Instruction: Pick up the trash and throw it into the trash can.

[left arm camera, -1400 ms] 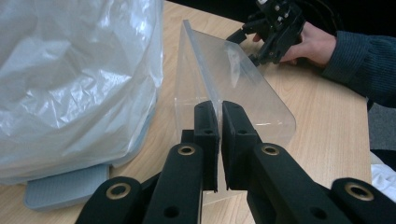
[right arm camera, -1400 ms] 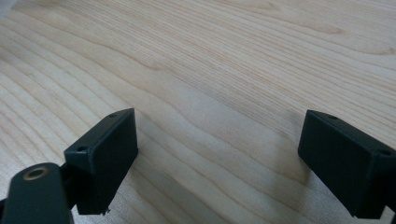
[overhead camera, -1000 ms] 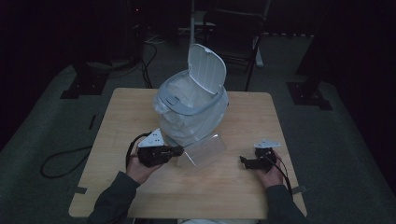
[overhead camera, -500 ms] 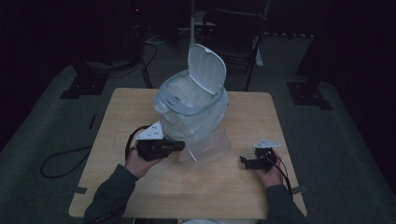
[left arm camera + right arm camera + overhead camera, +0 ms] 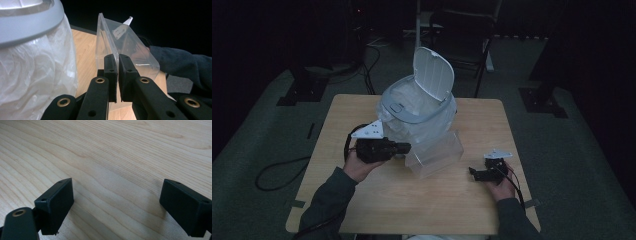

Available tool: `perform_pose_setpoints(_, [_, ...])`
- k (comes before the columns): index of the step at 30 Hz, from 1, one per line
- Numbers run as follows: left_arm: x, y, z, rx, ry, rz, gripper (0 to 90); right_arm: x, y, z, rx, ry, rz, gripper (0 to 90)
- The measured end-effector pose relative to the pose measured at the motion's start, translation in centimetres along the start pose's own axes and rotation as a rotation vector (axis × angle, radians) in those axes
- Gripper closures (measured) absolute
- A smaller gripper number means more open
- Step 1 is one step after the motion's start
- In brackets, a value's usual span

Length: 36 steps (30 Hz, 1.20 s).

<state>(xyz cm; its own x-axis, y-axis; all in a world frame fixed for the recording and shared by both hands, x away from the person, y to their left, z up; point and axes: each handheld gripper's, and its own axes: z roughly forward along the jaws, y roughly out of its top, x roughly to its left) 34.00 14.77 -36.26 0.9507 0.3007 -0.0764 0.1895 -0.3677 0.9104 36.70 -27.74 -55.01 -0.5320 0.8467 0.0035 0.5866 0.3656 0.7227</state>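
Note:
A clear plastic box (image 5: 434,152) hangs tilted just above the table beside a grey-rimmed bin (image 5: 417,112). The bin has a white bag liner (image 5: 32,75), and its lid (image 5: 432,75) stands open. My left gripper (image 5: 407,146) is shut on the box's thin wall; in the left gripper view the gripper (image 5: 117,60) clamps the edge of the clear box (image 5: 135,52), right next to the bin's rim (image 5: 30,27). My right gripper (image 5: 472,172) rests low over the table at the right. In its own view the right gripper (image 5: 120,202) is open, with bare wood between its jaws.
The wooden table (image 5: 412,210) stands on a dark floor. A cable (image 5: 277,175) lies on the floor at the left. A chair (image 5: 467,30) and stand bases are behind the table. A sleeve (image 5: 185,62) shows through and behind the clear box.
My left gripper has risen with the clear box, lifting it off the table beside the bin. The right hand has stayed where it was.

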Motion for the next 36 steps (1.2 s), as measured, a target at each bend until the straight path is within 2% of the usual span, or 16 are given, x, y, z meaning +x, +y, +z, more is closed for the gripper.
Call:
perform_pose_setpoints(15, [0.8, 2.0, -0.7, -0.030, -0.030, 0.002, 87.2, 0.0, 0.0, 0.0, 0.000, 0.000, 0.001, 11.2])
perform_pose_setpoints(36, [1.7, 4.7, -3.0, -0.106, -0.027, -0.002, 87.3, 0.0, 0.0, 0.0, 0.000, -0.001, -0.001, 11.2])
